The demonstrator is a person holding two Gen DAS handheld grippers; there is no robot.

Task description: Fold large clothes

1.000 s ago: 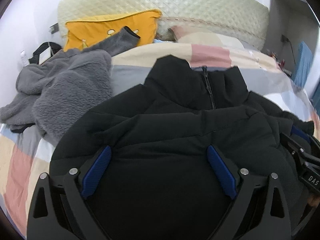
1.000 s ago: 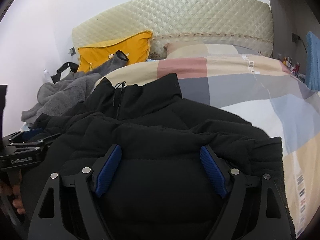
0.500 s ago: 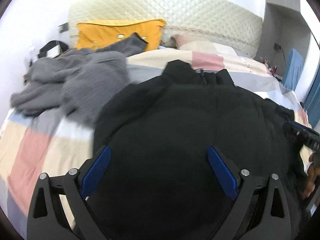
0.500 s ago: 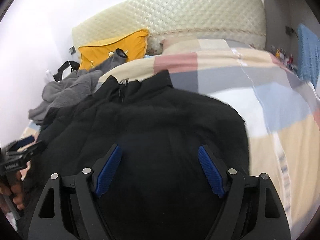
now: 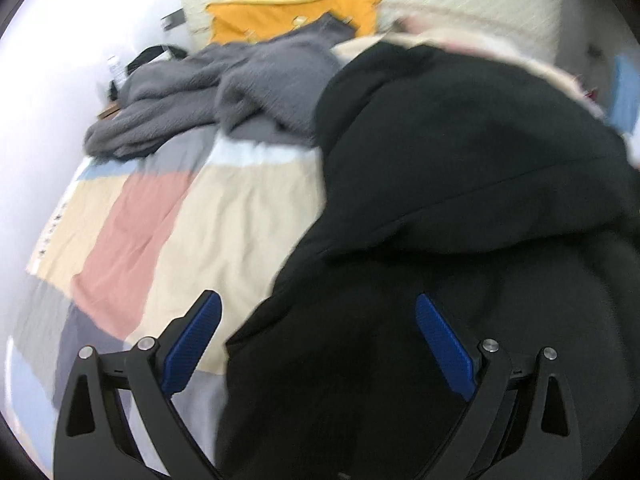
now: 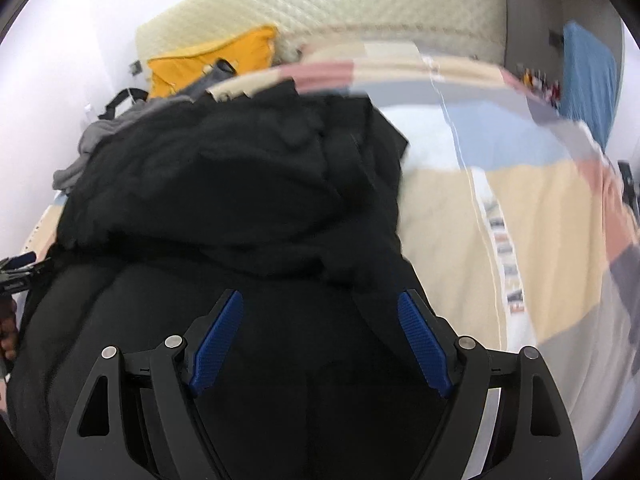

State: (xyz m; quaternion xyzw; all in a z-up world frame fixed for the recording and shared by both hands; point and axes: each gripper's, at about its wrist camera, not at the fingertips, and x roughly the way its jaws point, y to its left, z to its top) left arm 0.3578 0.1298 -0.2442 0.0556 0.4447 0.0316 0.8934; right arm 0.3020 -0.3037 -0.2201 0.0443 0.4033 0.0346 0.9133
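Observation:
A large black padded jacket [image 5: 460, 184] lies on the bed, bunched in thick folds, and fills most of both views [image 6: 240, 200]. My left gripper [image 5: 320, 340] is open above the jacket's left edge, with its left blue pad over the bedspread. My right gripper [image 6: 320, 336] is open above the jacket's near right part. Neither gripper holds cloth. The left gripper also shows at the left edge of the right wrist view [image 6: 16, 272]. Both views are blurred by motion.
A checked bedspread [image 5: 168, 232] in pink, beige, blue and grey covers the bed. A grey fleece garment [image 5: 224, 92] lies heaped at the back left. A yellow pillow [image 5: 288, 12] leans on the cream quilted headboard [image 6: 340, 4]. A blue cloth [image 6: 588, 76] hangs at the far right.
Both grippers have pulled back and risen from the jacket. The left view swung left, baring more bedspread. The jacket now looks more bunched, its collar hidden.

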